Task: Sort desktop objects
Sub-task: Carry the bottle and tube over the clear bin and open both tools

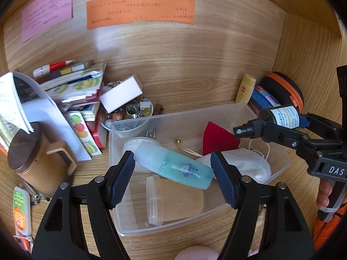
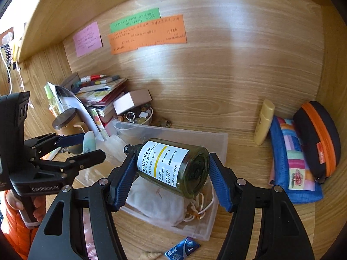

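Bottles both gripped: teal bottle (image 1: pixel 173 164) in left claw (image 1: pixel 173 173), green pump bottle (image 2: pixel 171 166) in right claw (image 2: pixel 171 182), above bin (image 1: pixel 249 108); clutter upper left unsorted.

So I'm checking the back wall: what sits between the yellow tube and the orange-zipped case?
A blue patchwork pouch lies between yellow tube and case, clearest in the right wrist view.

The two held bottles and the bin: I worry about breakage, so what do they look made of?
Green pump bottle: clear tinted plastic; its label reads PET. Blue bottle: frosted, translucent, probably plastic. Storage bin: clear thin plastic, wood grain visible through it.
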A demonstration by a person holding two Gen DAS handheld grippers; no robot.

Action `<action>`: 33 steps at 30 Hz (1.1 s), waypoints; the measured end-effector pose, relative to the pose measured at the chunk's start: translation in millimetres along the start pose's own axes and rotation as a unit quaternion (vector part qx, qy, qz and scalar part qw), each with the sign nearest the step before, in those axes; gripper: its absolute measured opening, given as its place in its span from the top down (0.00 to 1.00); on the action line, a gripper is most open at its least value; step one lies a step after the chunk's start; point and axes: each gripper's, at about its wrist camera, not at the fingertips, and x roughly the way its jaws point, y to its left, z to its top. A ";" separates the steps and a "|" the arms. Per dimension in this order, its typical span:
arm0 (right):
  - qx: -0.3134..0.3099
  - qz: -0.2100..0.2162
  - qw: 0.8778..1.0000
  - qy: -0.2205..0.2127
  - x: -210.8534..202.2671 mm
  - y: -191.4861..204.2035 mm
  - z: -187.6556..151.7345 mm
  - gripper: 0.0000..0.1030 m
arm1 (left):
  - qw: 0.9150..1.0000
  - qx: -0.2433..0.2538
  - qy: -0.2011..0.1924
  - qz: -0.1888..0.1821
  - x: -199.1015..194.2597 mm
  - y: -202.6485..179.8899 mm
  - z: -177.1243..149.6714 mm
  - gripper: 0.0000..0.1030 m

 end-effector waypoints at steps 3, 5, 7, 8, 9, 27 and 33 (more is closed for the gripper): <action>0.003 0.008 1.000 0.011 12.2 -2.7 -1.3 0.40 | 1.000 0.004 0.010 0.002 10.0 -0.7 1.1 0.31; 0.004 0.005 1.000 0.020 18.9 -4.7 -3.2 0.40 | 1.000 0.005 0.015 0.004 16.2 -0.5 1.7 0.31; 0.007 -0.001 1.000 0.026 24.5 -6.2 -5.0 0.40 | 1.000 0.005 0.019 0.009 21.6 -0.3 2.0 0.31; 0.010 -0.003 0.999 0.032 28.6 -7.5 -6.3 0.40 | 1.000 0.005 0.022 0.012 24.5 -0.4 1.5 0.31; 0.012 -0.004 0.999 0.037 32.3 -8.3 -7.5 0.40 | 1.000 0.005 0.023 0.013 26.6 -0.4 1.2 0.31; -0.042 -0.033 0.996 0.076 63.1 9.5 -21.5 0.39 | 0.999 0.018 0.049 0.013 51.1 -0.7 -7.2 0.31; -0.057 -0.050 0.995 0.072 63.9 13.6 -22.7 0.27 | 0.998 0.011 0.051 0.018 51.8 3.9 -8.2 0.29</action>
